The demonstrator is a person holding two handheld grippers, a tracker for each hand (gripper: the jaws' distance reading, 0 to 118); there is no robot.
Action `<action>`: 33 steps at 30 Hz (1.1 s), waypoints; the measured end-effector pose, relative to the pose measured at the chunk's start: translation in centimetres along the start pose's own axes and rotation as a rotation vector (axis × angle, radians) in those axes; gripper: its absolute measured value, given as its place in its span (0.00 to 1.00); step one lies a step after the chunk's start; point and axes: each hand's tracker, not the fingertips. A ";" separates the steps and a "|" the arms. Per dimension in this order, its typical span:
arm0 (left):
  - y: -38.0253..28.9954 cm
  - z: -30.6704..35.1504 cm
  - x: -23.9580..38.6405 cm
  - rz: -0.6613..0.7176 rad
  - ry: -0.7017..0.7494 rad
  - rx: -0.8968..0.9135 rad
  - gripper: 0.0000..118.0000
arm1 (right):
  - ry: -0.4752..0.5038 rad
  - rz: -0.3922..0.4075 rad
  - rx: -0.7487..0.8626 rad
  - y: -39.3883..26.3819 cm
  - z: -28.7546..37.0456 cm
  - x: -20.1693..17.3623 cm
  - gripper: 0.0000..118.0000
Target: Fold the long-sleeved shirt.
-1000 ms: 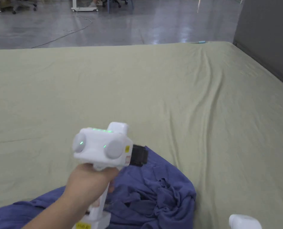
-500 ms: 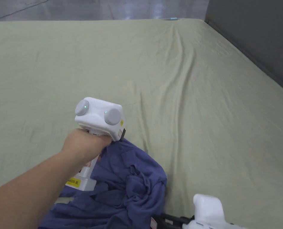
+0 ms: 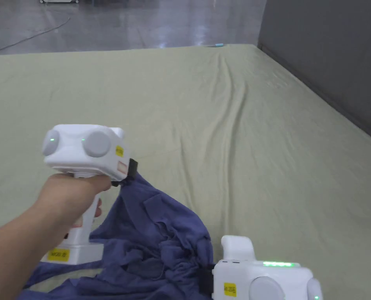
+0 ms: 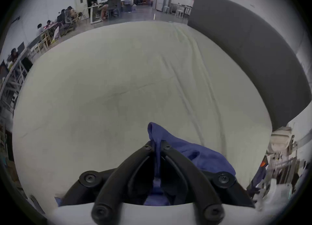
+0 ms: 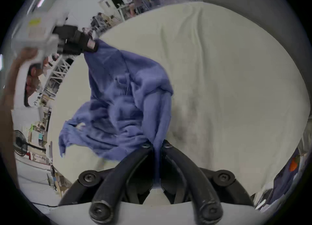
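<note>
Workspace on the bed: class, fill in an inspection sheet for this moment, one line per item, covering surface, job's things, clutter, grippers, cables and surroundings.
Surface: green bedsheet, wrinkled.
Job's things: blue long-sleeved shirt, bunched, partly lifted.
Clutter: small light-blue object at the far edge.
Grippers: left hand-held gripper shut on a shirt edge; right hand-held gripper shut on another part.
Cables: one cable on the floor.
Surroundings: grey headboard; glossy floor; people at desks beyond.
</note>
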 end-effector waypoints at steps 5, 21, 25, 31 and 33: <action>1.0 9.8 -3.3 0.108 -0.055 0.138 0.00 | 0.053 0.138 0.205 6.0 9.1 -1.7 0.02; 15.8 36.7 -10.0 0.185 0.131 0.594 0.00 | -0.225 0.762 0.461 37.2 29.8 -20.4 0.02; 21.1 38.2 -9.4 0.162 0.156 0.661 0.00 | -0.380 0.793 0.530 41.6 31.0 -23.5 0.02; 25.5 38.2 -7.8 0.178 0.161 0.702 0.00 | -0.477 0.769 0.583 46.3 31.3 -25.0 0.02; 25.8 37.2 -7.7 0.168 0.172 0.708 0.00 | -0.498 0.762 0.589 46.9 30.3 -24.9 0.02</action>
